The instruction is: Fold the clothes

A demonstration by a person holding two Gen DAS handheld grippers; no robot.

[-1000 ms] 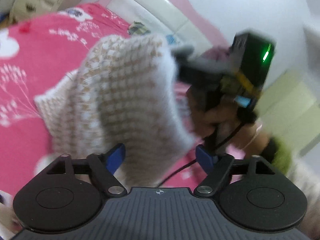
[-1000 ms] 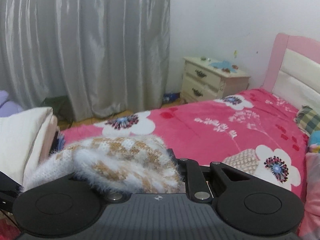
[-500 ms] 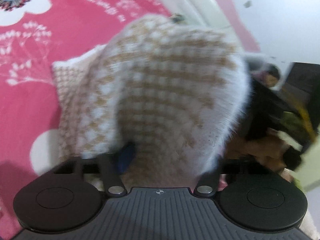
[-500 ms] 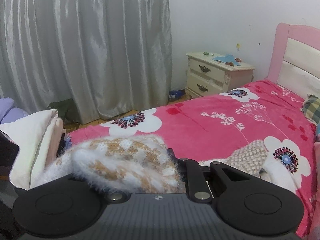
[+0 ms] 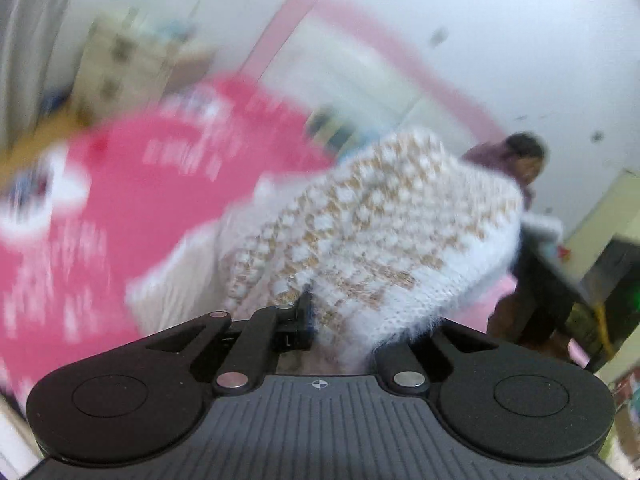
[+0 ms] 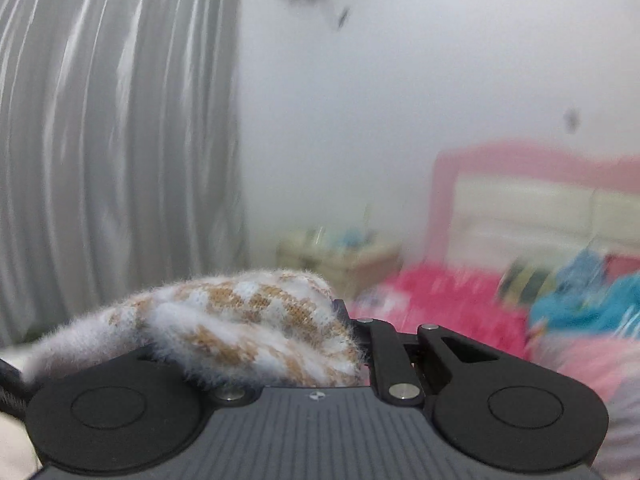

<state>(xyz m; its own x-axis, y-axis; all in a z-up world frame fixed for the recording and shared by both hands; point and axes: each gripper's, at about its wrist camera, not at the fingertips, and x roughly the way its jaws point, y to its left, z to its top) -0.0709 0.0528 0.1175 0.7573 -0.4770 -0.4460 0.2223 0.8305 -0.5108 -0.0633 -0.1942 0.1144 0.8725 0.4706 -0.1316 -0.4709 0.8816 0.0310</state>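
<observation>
- Landmark: bed with a hot-pink floral cover (image 5: 160,184) and a pink-framed padded headboard (image 5: 360,64). Both views are motion-blurred; fine detail away from the grippers cannot be read.
- Task item: one fuzzy white-and-tan checked knit sweater (image 5: 384,232), raised above the bed cover and stretched between the two grippers. In the left wrist view its bulk hangs in front of the headboard end of the bed, and a lower fold trails down toward the cover.
- Left gripper (image 5: 316,320): jaws have just been closing and now stand together, clamped on the sweater's near edge; knit fabric spills over the right finger and hides it.
- Right gripper (image 6: 344,344): jaws nearly together, clamped on a bunched fold of the same sweater, which is heaped over the left finger and the top of the gripper body.
- The right gripper's black body (image 5: 592,280) shows at the far right of the left wrist view, beyond the sweater, with a person's hand (image 5: 524,320) on it.
- Grey pleated curtain (image 6: 112,140) hangs left of the bed.
- Cream bedside cabinet (image 6: 336,252) stands between the curtain and the headboard.
- Blue bundled fabric (image 6: 588,296) lies on the bed near the headboard; its nature cannot be told.
</observation>
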